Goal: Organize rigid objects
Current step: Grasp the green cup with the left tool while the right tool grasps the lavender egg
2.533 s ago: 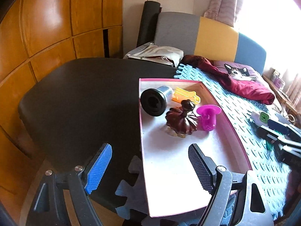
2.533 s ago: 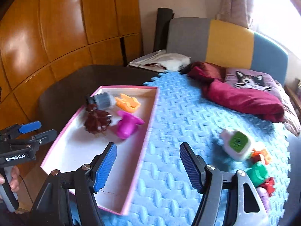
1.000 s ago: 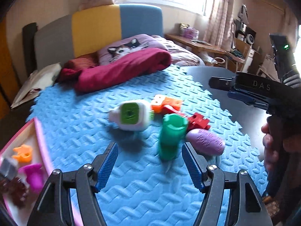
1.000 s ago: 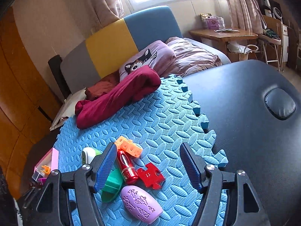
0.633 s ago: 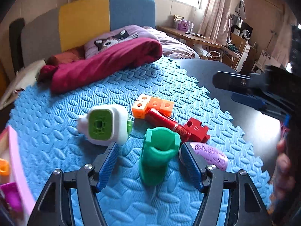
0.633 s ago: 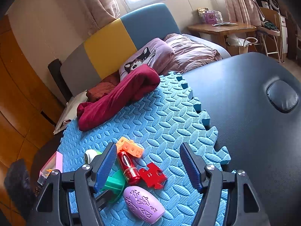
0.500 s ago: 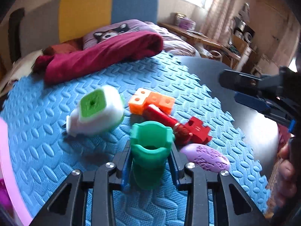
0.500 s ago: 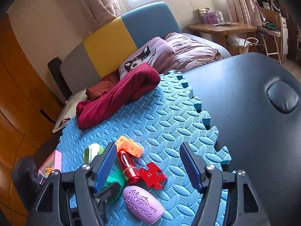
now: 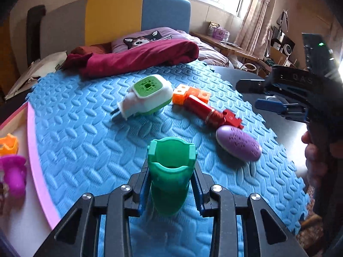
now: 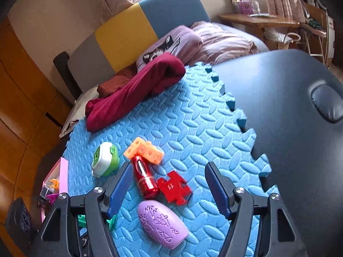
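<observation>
My left gripper is shut on a green plastic cup-shaped piece, held upright over the blue foam mat. Further out on the mat lie a white-and-green device, an orange block, a red cylinder, a red puzzle piece and a purple oval. My right gripper hangs open above the red cylinder and the red puzzle piece, touching neither. The purple oval lies just below its fingers.
A pink-rimmed tray at the mat's left edge holds an orange piece and a magenta piece. A dark red cloth lies at the mat's far end. Dark padded surface borders the mat on the right.
My left gripper came in around the green piece and shut on it, then drew it back from the other toys. The white-and-green device tipped over. My right gripper stayed open, nearly still.
</observation>
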Demonstrator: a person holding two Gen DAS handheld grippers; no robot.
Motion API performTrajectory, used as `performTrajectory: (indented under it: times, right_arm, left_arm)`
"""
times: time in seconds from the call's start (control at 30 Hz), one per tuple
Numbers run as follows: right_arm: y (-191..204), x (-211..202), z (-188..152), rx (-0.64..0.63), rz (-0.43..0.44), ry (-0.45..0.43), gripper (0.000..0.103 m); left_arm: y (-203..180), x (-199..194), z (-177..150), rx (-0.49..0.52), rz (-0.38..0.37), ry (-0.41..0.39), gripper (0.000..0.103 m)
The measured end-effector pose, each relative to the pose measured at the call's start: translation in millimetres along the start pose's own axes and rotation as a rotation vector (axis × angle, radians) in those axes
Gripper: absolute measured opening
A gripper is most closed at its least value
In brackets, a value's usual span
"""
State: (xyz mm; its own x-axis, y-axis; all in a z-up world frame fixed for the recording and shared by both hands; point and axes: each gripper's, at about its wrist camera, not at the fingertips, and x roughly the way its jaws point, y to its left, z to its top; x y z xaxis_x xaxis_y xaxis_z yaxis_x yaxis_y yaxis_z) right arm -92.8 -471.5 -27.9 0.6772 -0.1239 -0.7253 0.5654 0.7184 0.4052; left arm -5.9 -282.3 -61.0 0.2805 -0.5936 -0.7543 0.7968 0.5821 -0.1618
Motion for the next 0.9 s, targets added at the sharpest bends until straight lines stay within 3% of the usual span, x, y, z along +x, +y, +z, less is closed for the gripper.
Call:
performTrajectory:
  times: [0.2,0.47,0.5,0.6,0.8,0.9]
  right_arm:
    - [1.5,15.1,-9.9,0.003,0.045,0.134,0.068]
    - [31.8,35.4,-35.7,-0.156,0.020,0.280,0.069]
    - [41.0,36.2,-39.5,-0.221,-0.014,0.272,0.068]
    - [65.8,40.4,-55.6,-0.409,-0.135,0.233,0.044]
    - [70.2,43.7,-62.4,-0.443,-0.155,0.209,0.045]
    - [70.9,44.1,-65.6,-0.460,-0.133,0.200,0.054]
  left_arm:
    - [0.8,-5.6,-10.1,0.002,0.002,-0.003,0.035]
    - [7.0,-9.7,-13.4,-0.023,-0.007,-0.002,0.035]
    - [7.8,-11.1,-14.5,-0.025,-0.007,-0.003,0.035]
    - [9.8,-16.4,-18.4,-0.035,-0.006,-0.005,0.035]
    - [10.6,-36.3,-24.2,-0.041,-0.004,-0.040,0.035]
    - [9.6,-44.7,-24.6,-0.037,-0.006,-0.056,0.035]
